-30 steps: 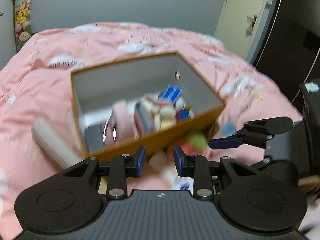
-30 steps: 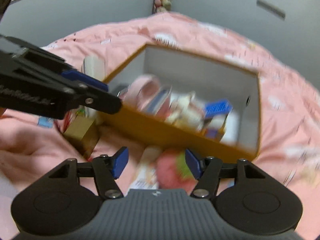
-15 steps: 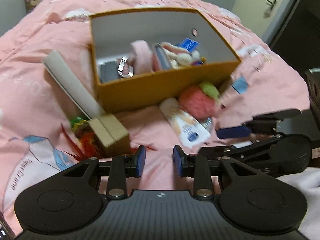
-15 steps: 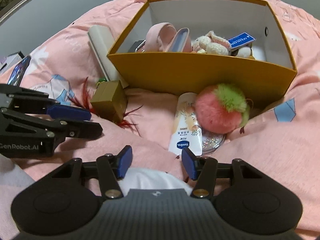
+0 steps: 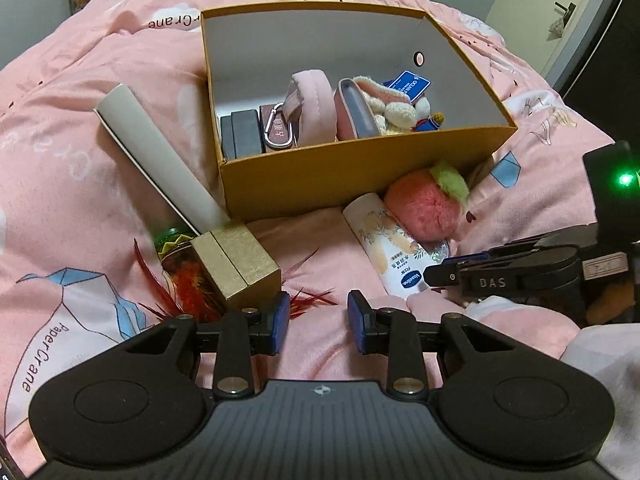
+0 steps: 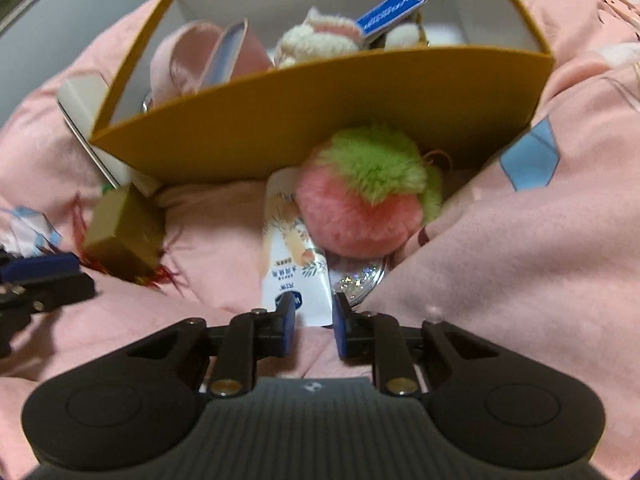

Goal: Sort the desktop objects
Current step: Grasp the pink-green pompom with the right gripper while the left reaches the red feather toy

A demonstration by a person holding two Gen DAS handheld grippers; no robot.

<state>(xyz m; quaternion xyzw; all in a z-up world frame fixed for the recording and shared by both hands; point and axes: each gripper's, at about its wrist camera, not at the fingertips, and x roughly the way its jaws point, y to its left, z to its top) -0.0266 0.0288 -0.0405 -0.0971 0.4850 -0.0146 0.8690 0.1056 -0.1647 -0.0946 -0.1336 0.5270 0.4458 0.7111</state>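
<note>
Your right gripper (image 6: 313, 322) is down over the pink bedspread (image 6: 520, 260) with its jaws closing around the bottom end of the white lotion tube (image 6: 290, 252). The tube's flat end sits right between the blue pads (image 6: 286, 320), but you can't really tell yet if they're pressing on it, so call it not clamped for now.

Your left gripper (image 5: 315, 322) is loose, jaws partway apart with nothing between them, just bedspread. Its left pad is right next to the little gold box (image 5: 236, 262) and the red feathers (image 5: 188, 286) poking out from under it.

The tube lies in front of the orange box (image 5: 360, 172), touching the fuzzy pink strawberry (image 5: 424, 204) that leans on the box's front wall. There's something glittery (image 6: 362, 278) tucked under the strawberry. A long grey box (image 5: 156, 158) rests against the orange box's left corner, with a small green-capped jar (image 5: 176, 246) beside the gold box.

Inside the orange box: pink pouch (image 5: 314, 106), carabiner (image 5: 279, 130), a plush toy (image 5: 394, 110), blue card (image 5: 410, 84).
</note>
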